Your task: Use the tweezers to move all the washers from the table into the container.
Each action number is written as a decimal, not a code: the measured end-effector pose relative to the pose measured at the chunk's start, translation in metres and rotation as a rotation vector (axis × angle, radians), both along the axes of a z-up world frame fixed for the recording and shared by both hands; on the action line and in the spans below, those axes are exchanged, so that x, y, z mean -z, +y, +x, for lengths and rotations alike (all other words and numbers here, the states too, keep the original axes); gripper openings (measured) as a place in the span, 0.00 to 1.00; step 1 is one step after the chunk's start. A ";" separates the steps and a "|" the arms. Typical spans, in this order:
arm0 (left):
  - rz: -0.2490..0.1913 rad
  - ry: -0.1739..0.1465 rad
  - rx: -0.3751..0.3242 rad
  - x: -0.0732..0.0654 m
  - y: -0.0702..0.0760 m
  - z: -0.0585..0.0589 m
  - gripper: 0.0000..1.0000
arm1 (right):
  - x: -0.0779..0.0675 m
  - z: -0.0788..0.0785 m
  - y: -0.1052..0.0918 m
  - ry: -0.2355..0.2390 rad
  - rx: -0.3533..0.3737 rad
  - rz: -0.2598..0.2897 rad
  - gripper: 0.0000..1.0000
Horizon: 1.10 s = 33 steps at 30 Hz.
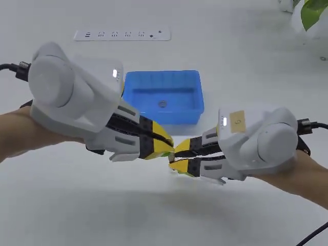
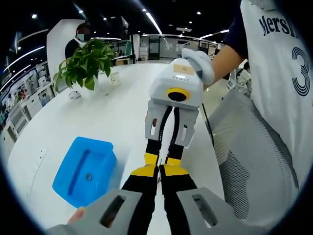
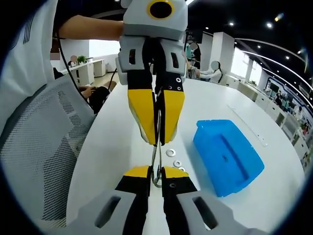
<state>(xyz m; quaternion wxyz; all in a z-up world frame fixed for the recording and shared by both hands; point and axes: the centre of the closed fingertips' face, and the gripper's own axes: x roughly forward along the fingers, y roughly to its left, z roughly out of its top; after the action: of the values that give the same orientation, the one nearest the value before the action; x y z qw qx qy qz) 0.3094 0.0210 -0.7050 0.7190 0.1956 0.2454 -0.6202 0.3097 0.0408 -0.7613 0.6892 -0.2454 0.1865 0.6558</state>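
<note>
Right gripper view. My right gripper [image 3: 157, 172]: fingers clamped on the near end of the tweezers [image 3: 155, 155]. At 12 o'clock, my left gripper [image 3: 157, 141]: fingers pinched on the far end. Washers [image 3: 170, 152] lie on the desk [image 3: 112, 147] at 1 o'clock, just beyond. The blue container [image 3: 205, 152] is farther, at 2 o'clock, with one washer [image 1: 162, 104] inside.
</note>
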 end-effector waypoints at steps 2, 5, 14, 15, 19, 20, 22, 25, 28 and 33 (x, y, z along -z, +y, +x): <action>-0.002 -0.002 -0.003 -0.003 0.002 0.000 0.06 | -0.005 -0.001 0.002 -0.010 -0.005 0.001 0.09; -0.010 -0.011 -0.009 -0.011 0.005 0.000 0.06 | -0.011 0.000 0.005 -0.020 -0.007 0.007 0.09; -0.007 -0.041 -0.009 -0.032 0.013 0.005 0.06 | -0.034 0.007 0.015 -0.067 -0.019 0.028 0.09; -0.004 -0.045 -0.007 -0.033 0.014 0.006 0.06 | -0.036 0.010 0.017 -0.077 -0.025 0.025 0.09; -0.005 -0.068 -0.021 -0.044 0.019 0.019 0.06 | -0.046 0.021 0.022 -0.104 -0.027 0.030 0.09; -0.002 -0.078 -0.021 -0.048 0.020 0.022 0.06 | -0.050 0.026 0.024 -0.112 -0.026 0.034 0.09; 0.002 -0.093 -0.019 -0.052 0.021 0.028 0.06 | -0.054 0.032 0.026 -0.125 -0.027 0.040 0.09; 0.005 -0.116 -0.020 -0.061 0.024 0.039 0.06 | -0.062 0.043 0.029 -0.141 -0.022 0.053 0.09; 0.011 -0.129 -0.020 -0.065 0.026 0.049 0.06 | -0.068 0.054 0.031 -0.161 -0.017 0.060 0.09; 0.015 -0.143 -0.011 -0.069 0.027 0.063 0.06 | -0.072 0.070 0.033 -0.182 -0.017 0.072 0.09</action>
<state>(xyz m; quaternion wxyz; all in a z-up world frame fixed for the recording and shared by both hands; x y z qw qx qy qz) 0.3726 0.0483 -0.6357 0.7366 0.2431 0.1991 -0.5989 0.3792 0.0737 -0.6889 0.7059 -0.2808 0.0974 0.6429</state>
